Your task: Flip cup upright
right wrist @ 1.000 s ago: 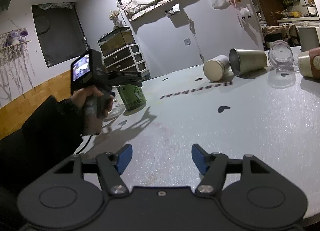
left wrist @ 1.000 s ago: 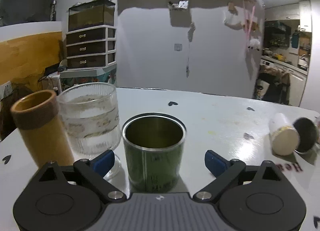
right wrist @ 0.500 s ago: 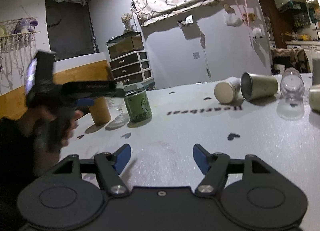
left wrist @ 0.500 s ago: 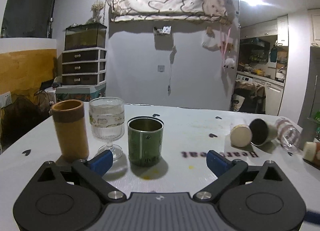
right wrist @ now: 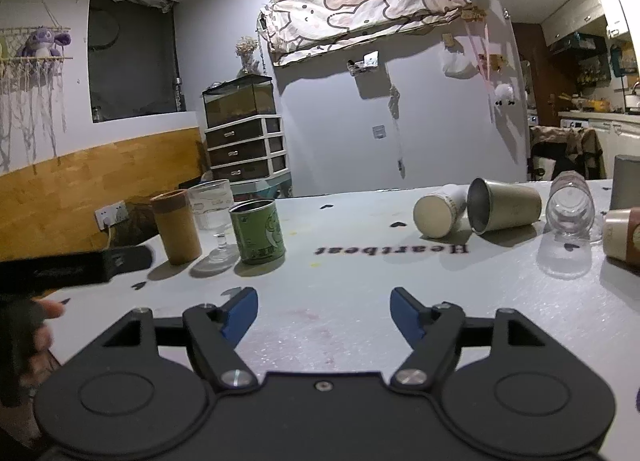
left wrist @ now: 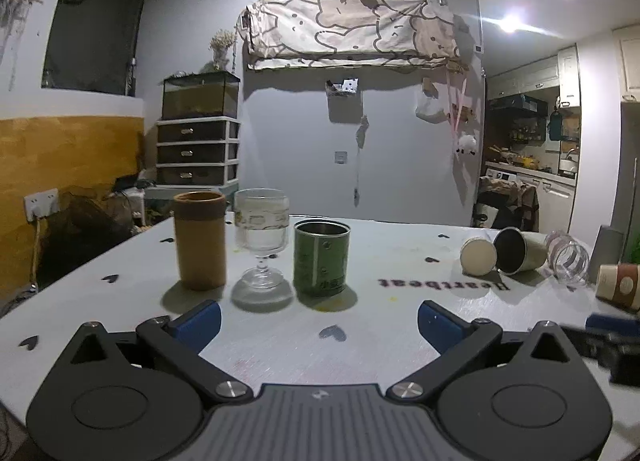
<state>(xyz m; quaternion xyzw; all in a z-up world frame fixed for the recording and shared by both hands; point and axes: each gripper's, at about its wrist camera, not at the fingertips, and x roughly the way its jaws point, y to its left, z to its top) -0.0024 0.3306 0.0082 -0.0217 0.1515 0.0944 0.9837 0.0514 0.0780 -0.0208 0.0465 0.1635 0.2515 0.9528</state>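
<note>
A green metal cup point(left wrist: 321, 257) point(right wrist: 258, 236) stands upright on the white table point(left wrist: 392, 325), next to a stemmed glass point(left wrist: 261, 241) point(right wrist: 214, 213) and a tan tube cup point(left wrist: 199, 238) point(right wrist: 176, 230), both upright. To the right several cups lie on their sides: a cream cup point(left wrist: 478, 256) point(right wrist: 438, 215), a steel cup point(left wrist: 520, 250) point(right wrist: 502, 205), a clear glass point(left wrist: 568, 257) point(right wrist: 570, 207) and a paper cup point(left wrist: 618, 286) point(right wrist: 622, 233). My left gripper point(left wrist: 319, 323) is open and empty, short of the green cup. My right gripper point(right wrist: 323, 311) is open and empty above bare table.
A grey upright cup point(right wrist: 626, 187) stands at the far right. The left gripper body and hand point(right wrist: 60, 273) show at the left of the right wrist view. The table's left edge runs near the tan cup. Drawers point(left wrist: 198, 151) stand behind.
My left gripper has drawn back from the green cup, which stays upright on the table. My right gripper has turned a little to the right; both stay open.
</note>
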